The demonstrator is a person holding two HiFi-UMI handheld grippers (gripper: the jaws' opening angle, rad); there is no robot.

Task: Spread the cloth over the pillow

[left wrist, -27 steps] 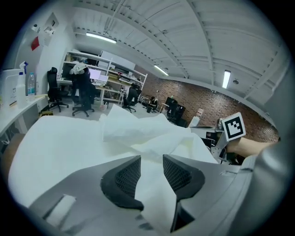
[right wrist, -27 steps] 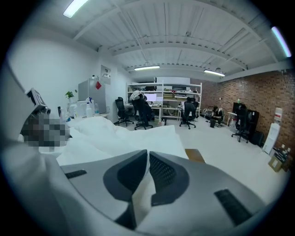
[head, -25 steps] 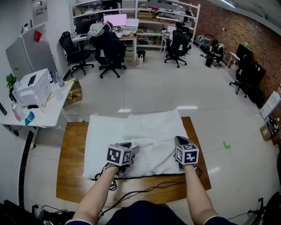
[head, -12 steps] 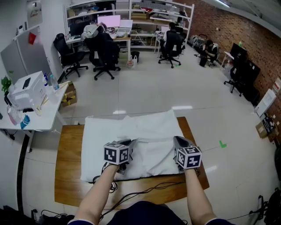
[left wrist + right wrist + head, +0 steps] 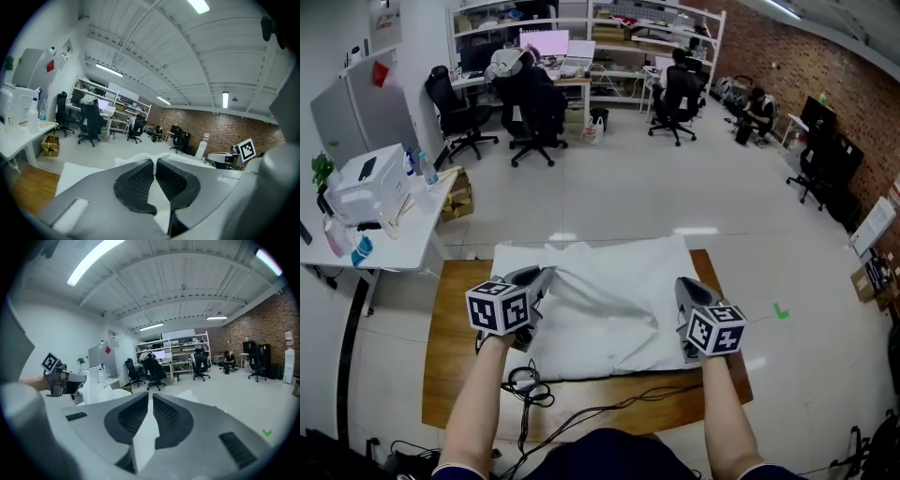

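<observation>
A white pillow lies on the wooden table, with a rumpled white cloth on top of it. My left gripper is over the pillow's far left part, shut on a cloth edge that it holds lifted; a taut fold runs from it toward the right. In the left gripper view the cloth sits pinched between the pads of the left gripper. My right gripper is at the pillow's right edge. Its jaws are opening, and white cloth is still between the pads of the right gripper.
Black cables trail across the table's near edge. A white side table with a printer stands to the left. Office chairs, desks and seated people are far back across the floor.
The left gripper's jaws have shut on the cloth. It has moved left and away from me, pulling a cloth edge up. The right gripper has barely shifted.
</observation>
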